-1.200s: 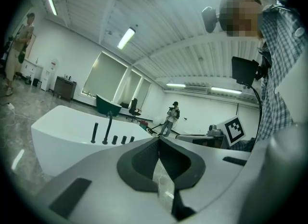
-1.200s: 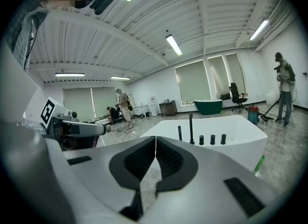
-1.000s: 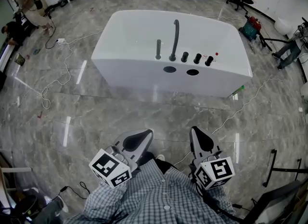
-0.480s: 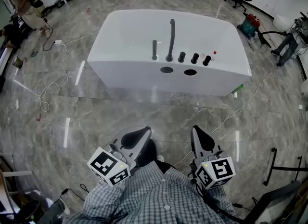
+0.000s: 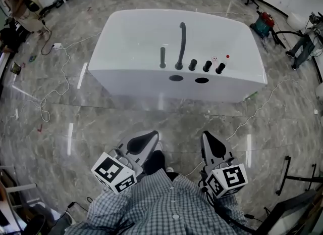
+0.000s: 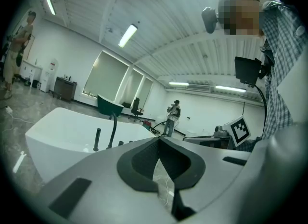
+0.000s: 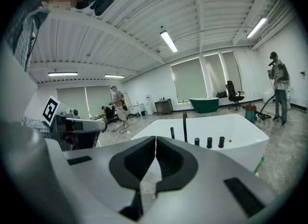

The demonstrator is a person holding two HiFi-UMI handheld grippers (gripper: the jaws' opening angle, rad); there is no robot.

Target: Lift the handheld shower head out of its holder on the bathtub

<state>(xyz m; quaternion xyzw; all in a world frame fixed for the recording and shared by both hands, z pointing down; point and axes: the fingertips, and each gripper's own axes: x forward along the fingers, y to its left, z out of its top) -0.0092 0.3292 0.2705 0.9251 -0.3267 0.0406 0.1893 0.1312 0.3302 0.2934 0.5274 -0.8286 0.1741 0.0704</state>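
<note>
The big white bathtub now looks a little bigger and lower in the head view than it did a second ago, so the person is walking up to it. Both claws come along with the person and stay low, in front of the checked shirt. A dark shoe shows between them on the grey floor. The left claw is closed tight with nothing in it, and its two dark pads meet at the tip. The right claw is the same, closed and holding nothing. The shower head looks like the short dark stick standing up on the near edge of the tub. It is still in its holder and has not been touched. Just to its right is the tall bent spout, and further right are three dark knobs. The tub is still well apart from both claws, with bare floor in between. This means the job has only just begun. The person has to get closer first. Then one claw has to open, go around the short stick, close on it and lift it straight up. The tall spout is right beside it, so the claw should take care not to bump it.
</note>
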